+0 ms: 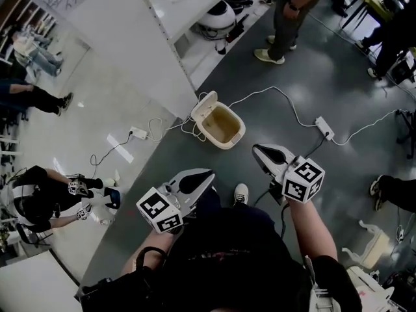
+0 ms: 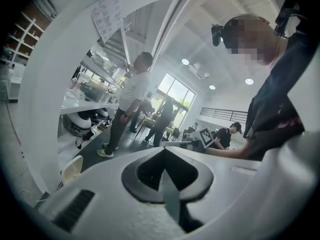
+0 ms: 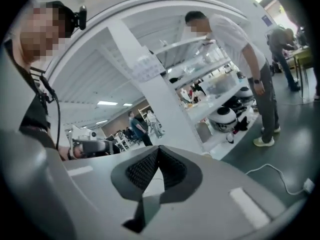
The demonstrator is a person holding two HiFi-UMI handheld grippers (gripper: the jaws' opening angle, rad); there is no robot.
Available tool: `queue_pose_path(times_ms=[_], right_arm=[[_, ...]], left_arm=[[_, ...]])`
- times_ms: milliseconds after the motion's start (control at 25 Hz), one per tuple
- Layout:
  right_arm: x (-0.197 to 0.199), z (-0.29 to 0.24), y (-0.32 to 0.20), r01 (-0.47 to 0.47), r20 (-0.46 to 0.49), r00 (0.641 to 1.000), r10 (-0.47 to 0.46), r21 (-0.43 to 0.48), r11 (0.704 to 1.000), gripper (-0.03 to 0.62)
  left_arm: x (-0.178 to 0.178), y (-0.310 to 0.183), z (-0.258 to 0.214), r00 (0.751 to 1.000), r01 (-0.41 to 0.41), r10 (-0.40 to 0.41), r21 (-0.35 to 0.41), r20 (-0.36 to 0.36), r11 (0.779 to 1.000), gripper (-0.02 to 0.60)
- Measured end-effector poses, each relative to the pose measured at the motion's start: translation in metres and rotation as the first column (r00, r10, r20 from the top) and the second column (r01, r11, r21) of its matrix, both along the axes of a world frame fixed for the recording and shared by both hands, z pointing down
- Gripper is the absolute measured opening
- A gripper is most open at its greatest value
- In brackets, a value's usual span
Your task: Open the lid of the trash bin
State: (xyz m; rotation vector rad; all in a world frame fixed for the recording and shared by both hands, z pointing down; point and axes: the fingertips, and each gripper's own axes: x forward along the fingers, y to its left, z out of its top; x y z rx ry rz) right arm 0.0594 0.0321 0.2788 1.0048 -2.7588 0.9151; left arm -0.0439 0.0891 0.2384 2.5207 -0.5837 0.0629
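A small cream trash bin [image 1: 234,137] stands on the grey floor against a white pillar, with its lid [image 1: 204,104] tipped up and back and its inside showing. Both grippers hang well above the floor, on my side of the bin and apart from it. My left gripper [image 1: 207,174] is shut with nothing in it, and its jaws meet at a point in the left gripper view [image 2: 163,150]. To its right, my right gripper [image 1: 258,150] is likewise shut and empty [image 3: 157,149]. A cream edge of the lid [image 2: 73,169] shows low at the left of the left gripper view.
A white cable with a power strip [image 1: 324,127] runs across the floor right of the bin. A person [image 1: 289,15] stands beyond it by white shelving [image 1: 195,5]. The broad white pillar [image 1: 123,38] rises at the left. My shoe [image 1: 241,194] is below.
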Motion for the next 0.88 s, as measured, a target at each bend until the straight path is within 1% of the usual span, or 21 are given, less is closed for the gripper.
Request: queue_pose_path(times_ms=[80,160,280,360,480,600,720,880], right_arm=[[-0.006,-0.042,0.014,0.016,0.036,0.999,-0.018,0.071,0.997,0.008],[-0.013,-0.076,0.027,0.018,0.082,0.996,-0.028,0.119,0.993,0.007],[-0.023,-0.113,0.049,0.023,0.137,0.989,-0.047,0.172,0.985,0.007],[-0.028,-0.129,0.061,0.038,0.144,0.987,-0.07,0.211,0.977,0.008],[-0.035,-0.137,0.07,0.06,0.133,0.987,-0.094,0.239,0.969,0.006],[-0.04,-0.13,0.079,0.067,0.13,0.987,-0.099,0.226,0.972,0.007],[-0.038,-0.13,0.082,0.057,0.129,0.988,-0.089,0.229,0.972,0.006],[-0.032,-0.131,0.082,0.035,0.151,0.986,-0.07,0.22,0.975,0.007]], left_arm=[[-0.003,0.0,-0.018,1.0,0.02,-0.02,0.028,-0.012,0.999,0.002],[-0.003,0.0,-0.034,0.999,0.038,-0.037,0.054,-0.026,0.998,0.002],[0.003,0.005,-0.054,0.997,0.049,-0.044,0.078,-0.056,0.996,0.002],[0.008,0.006,-0.065,0.997,0.05,-0.043,0.099,-0.066,0.994,0.002],[0.016,0.006,-0.075,0.997,0.042,-0.033,0.115,-0.075,0.993,0.002],[0.017,0.01,-0.077,0.997,0.047,-0.039,0.123,-0.069,0.991,0.002],[0.017,0.011,-0.076,0.997,0.054,-0.045,0.12,-0.07,0.991,0.002],[0.02,0.013,-0.077,0.997,0.051,-0.043,0.122,-0.066,0.991,0.002]])
